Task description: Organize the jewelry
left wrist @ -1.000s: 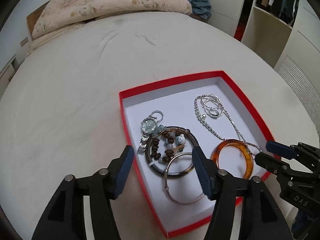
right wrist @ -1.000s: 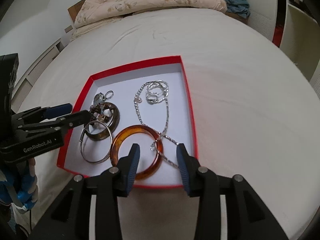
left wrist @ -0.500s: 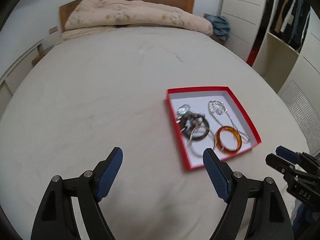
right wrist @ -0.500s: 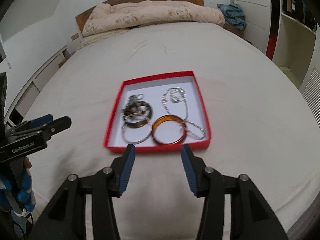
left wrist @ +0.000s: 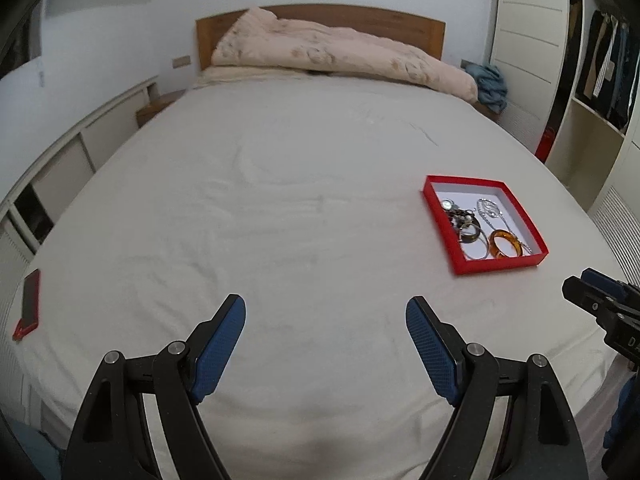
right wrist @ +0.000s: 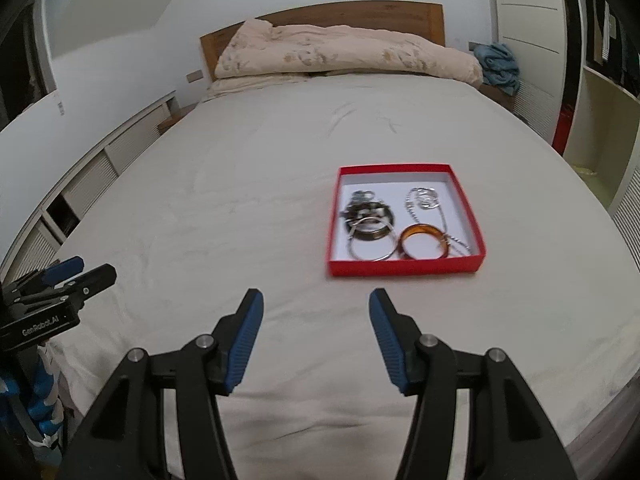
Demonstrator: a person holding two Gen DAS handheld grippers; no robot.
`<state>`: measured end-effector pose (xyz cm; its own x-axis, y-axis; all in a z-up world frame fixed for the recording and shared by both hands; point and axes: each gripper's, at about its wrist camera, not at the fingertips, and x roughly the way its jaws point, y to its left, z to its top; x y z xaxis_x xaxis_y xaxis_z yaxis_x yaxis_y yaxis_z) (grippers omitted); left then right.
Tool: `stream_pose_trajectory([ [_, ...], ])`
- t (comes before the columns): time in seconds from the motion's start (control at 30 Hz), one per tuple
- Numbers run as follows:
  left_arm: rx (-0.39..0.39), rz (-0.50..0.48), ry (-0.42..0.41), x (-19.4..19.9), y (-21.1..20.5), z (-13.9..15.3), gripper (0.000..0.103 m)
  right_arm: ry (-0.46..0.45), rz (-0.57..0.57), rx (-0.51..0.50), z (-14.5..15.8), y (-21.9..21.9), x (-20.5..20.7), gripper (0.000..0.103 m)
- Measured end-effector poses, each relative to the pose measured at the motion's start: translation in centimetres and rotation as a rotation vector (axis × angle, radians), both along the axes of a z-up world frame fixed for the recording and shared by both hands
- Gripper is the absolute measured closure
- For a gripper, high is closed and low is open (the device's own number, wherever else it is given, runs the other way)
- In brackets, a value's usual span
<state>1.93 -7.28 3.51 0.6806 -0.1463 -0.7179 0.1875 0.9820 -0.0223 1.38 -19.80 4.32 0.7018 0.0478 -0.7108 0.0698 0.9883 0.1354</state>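
A red box (left wrist: 498, 267) (right wrist: 404, 269) with a white inside lies on the bed. In it are an amber bangle (left wrist: 506, 244) (right wrist: 423, 241), a silver bangle (right wrist: 370, 250), a dark beaded bracelet (right wrist: 370, 218), a watch (left wrist: 448, 203) and a silver chain (left wrist: 489, 210) (right wrist: 426, 200). My left gripper (left wrist: 325, 312) hangs open and empty above the sheet, well left of the box. My right gripper (right wrist: 316, 304) is empty, its jaws opening, just short of the box's near side. Each gripper shows at the edge of the other's view, the right gripper (left wrist: 592, 292) and the left gripper (right wrist: 76, 272).
A folded pink duvet (left wrist: 332, 54) lies against the wooden headboard (right wrist: 420, 16). A phone in a red case (left wrist: 29, 304) rests at the bed's left edge. Low cabinets (right wrist: 92, 172) line the left wall; a wardrobe with shelves (left wrist: 592, 80) stands to the right.
Both grippers have drawn back and up from over the box, which now lies farther off. The left jaws have spread wider; the right jaws have widened too. The jewelry stays in the box.
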Motion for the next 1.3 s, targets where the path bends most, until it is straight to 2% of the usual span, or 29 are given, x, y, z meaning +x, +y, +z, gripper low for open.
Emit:
stream_pose_trajectory([
  [0.23, 0.009, 0.025, -0.071, -3.8, 2.8, 0.5, 0.019, -0.006, 0.048, -0.025, 0.2, 3.6, -1.9, 0.050],
  [0.43, 0.002, 0.038, -0.093, -5.7, 3.7, 0.6, 0.017, -0.015, 0.040, -0.037, 0.2, 4.4, -3.4, 0.049],
  [0.6, 0.005, 0.055, -0.114, -6.5, 3.9, 0.8, 0.011, -0.015, 0.016, -0.029, -0.1, 4.2, -4.3, 0.037],
  [0.87, -0.002, 0.059, -0.100, -6.5, 3.9, 0.3, 0.005, -0.021, 0.026, -0.054, -0.6, 4.6, -4.7, 0.026],
  [1.3, -0.005, 0.061, -0.051, -5.5, 4.1, -1.6, 0.003, -0.016, 0.000, -0.074, -2.0, 4.4, -4.3, 0.024],
])
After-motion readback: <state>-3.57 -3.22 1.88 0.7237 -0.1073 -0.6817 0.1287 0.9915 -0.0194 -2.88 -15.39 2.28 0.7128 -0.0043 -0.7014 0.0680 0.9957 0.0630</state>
